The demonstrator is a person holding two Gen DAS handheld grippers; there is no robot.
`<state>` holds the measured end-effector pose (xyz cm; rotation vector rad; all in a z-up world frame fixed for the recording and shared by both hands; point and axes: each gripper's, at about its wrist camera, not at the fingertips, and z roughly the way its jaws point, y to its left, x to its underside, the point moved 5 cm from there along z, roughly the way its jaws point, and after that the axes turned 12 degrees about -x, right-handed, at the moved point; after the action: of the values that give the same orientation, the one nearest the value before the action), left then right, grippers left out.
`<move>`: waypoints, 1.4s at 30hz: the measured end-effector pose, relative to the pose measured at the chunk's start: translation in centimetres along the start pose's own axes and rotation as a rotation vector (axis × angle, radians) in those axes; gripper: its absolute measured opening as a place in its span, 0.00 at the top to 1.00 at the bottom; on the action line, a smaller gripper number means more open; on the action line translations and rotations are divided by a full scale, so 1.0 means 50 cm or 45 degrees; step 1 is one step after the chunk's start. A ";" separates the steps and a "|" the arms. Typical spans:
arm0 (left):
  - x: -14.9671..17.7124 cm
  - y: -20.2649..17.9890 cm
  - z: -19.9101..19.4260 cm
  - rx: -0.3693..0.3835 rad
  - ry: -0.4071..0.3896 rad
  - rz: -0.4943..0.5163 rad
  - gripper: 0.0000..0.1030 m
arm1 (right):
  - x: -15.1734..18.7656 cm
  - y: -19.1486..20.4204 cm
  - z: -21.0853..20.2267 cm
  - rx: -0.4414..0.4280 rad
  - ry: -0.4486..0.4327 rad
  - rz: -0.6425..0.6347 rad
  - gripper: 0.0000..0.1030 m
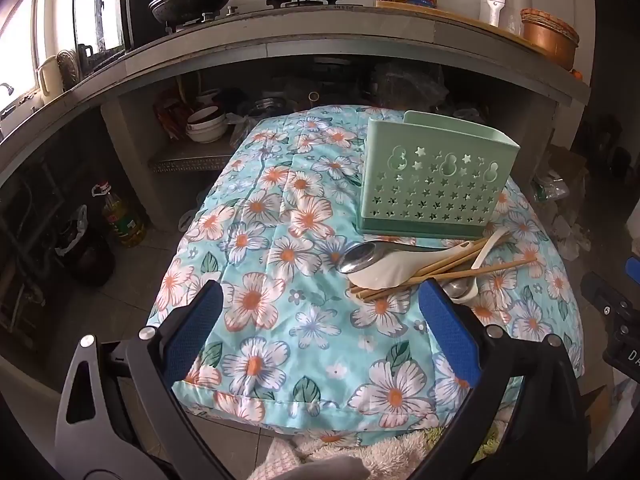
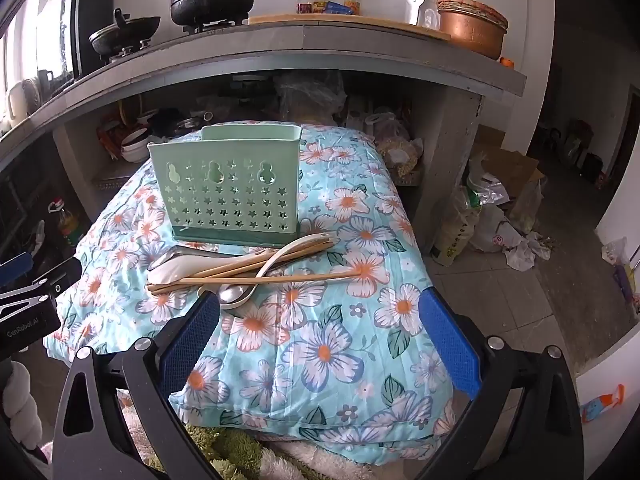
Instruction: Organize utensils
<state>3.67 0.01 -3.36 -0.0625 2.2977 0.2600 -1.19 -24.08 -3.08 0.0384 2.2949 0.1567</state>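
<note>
A mint green utensil holder with star cutouts stands upright on a floral blue quilt; it also shows in the right wrist view. In front of it lies a pile: a white ceramic spoon, a metal spoon, wooden chopsticks, and a second white spoon with a metal one in its bowl. My left gripper is open and empty, just short of the pile. My right gripper is open and empty, its left finger beside the spoon bowl.
A concrete counter with a wok, pot, bottles and a copper basin runs behind. Bowls sit on the shelf under it. An oil bottle stands on the floor at left, plastic bags at right.
</note>
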 end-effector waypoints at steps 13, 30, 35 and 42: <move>0.005 -0.003 0.011 0.002 0.020 0.008 0.08 | -0.003 0.000 -0.001 0.000 -0.001 -0.003 0.06; 0.008 -0.003 0.014 0.000 0.027 0.006 0.08 | -0.001 0.001 0.001 -0.002 0.001 -0.001 0.06; 0.007 -0.003 0.015 0.000 0.029 0.006 0.08 | 0.000 0.002 0.002 -0.002 0.001 -0.001 0.06; 0.007 -0.003 0.015 0.001 0.030 0.008 0.08 | -0.001 0.000 0.001 -0.003 0.002 0.000 0.06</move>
<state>4.02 0.02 -4.13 -0.0584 2.3216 0.2629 -1.14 -24.06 -3.09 0.0367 2.2965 0.1593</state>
